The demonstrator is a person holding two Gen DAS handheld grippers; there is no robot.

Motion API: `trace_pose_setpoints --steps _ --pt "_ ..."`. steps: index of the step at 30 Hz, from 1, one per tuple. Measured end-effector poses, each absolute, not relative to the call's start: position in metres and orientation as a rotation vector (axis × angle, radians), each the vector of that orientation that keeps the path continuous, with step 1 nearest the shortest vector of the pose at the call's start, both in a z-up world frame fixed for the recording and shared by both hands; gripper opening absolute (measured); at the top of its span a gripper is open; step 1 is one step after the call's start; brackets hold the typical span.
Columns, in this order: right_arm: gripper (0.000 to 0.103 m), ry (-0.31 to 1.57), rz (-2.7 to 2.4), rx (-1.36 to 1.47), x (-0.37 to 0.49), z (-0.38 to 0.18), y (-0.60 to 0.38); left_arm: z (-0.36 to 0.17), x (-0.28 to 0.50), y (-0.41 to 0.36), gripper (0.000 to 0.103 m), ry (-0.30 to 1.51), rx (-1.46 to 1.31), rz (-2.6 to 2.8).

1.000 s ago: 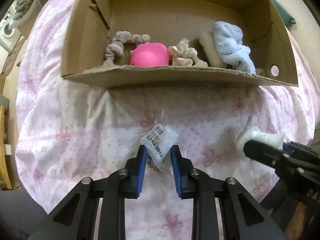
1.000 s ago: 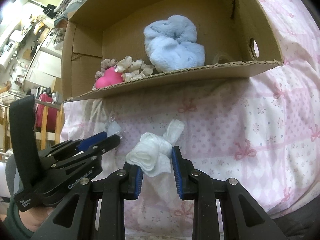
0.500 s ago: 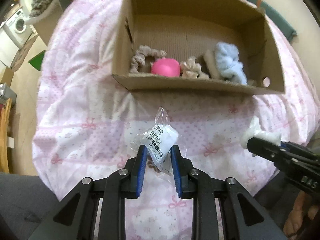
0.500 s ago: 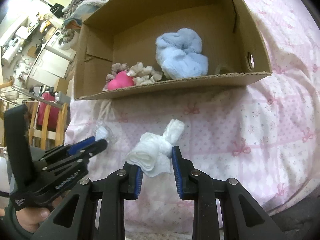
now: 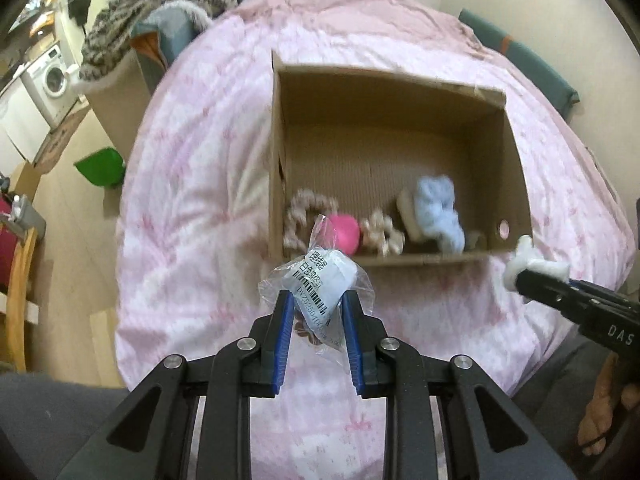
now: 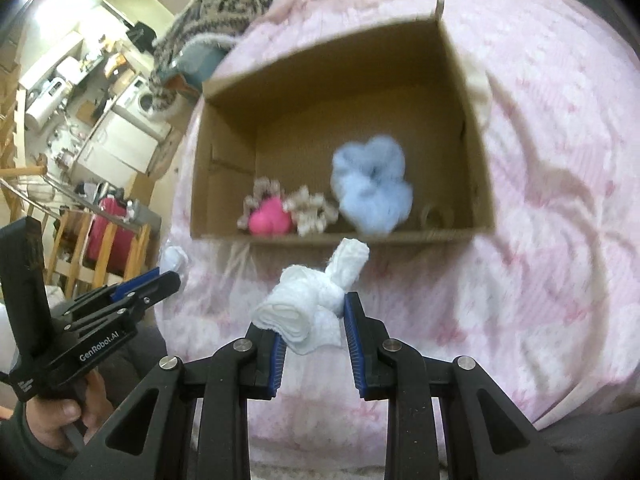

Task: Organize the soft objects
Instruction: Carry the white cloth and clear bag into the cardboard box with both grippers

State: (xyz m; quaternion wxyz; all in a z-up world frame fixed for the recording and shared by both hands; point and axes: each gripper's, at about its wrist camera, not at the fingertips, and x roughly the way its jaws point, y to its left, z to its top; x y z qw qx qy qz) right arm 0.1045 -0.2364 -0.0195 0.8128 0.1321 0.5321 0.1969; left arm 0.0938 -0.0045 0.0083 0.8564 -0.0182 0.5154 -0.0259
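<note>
My left gripper (image 5: pixel 316 300) is shut on a clear plastic packet (image 5: pixel 320 280) with a barcode label and something white inside, held in the air in front of the cardboard box (image 5: pixel 280 168). My right gripper (image 6: pixel 312 304) is shut on a rolled white cloth (image 6: pixel 308 300), also lifted before the box (image 6: pixel 472 128). Inside the box lie a pink ball (image 5: pixel 346 232), a beige scrunchie (image 5: pixel 300 212), a cream scrunchie (image 5: pixel 382 232) and a fluffy blue scrunchie (image 6: pixel 372 184). Each gripper shows in the other view: the right gripper (image 5: pixel 524 272) at the right, the left gripper (image 6: pixel 168 276) at the left.
The box sits on a bed with a pink bow-print cover (image 5: pixel 200 168). A striped knit pile (image 5: pixel 168 8) lies at the bed's far end. Left of the bed are a green object (image 5: pixel 100 166), a washing machine (image 5: pixel 52 76) and wooden chairs (image 6: pixel 80 240). A hand (image 6: pixel 52 412) holds the left gripper.
Both grippers have risen with their loads and tilted further down, so the box now looks smaller and its floor is seen from above. The grips are unchanged.
</note>
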Motion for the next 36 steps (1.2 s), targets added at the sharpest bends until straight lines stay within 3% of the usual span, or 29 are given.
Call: trace_pose_setpoints --steps 16,23,36 --pt "0.029 1.086 0.312 0.279 0.173 -0.021 -0.256 0.003 0.172 -0.022 0.023 0.984 -0.025 -0.094" --pt "0.029 1.154 0.290 0.265 0.177 -0.051 -0.254 -0.033 0.185 -0.018 0.023 0.999 -0.054 -0.079" --pt "0.029 1.170 0.294 0.219 0.177 -0.056 -0.247 -0.039 0.179 -0.023 0.023 1.001 -0.017 -0.097"
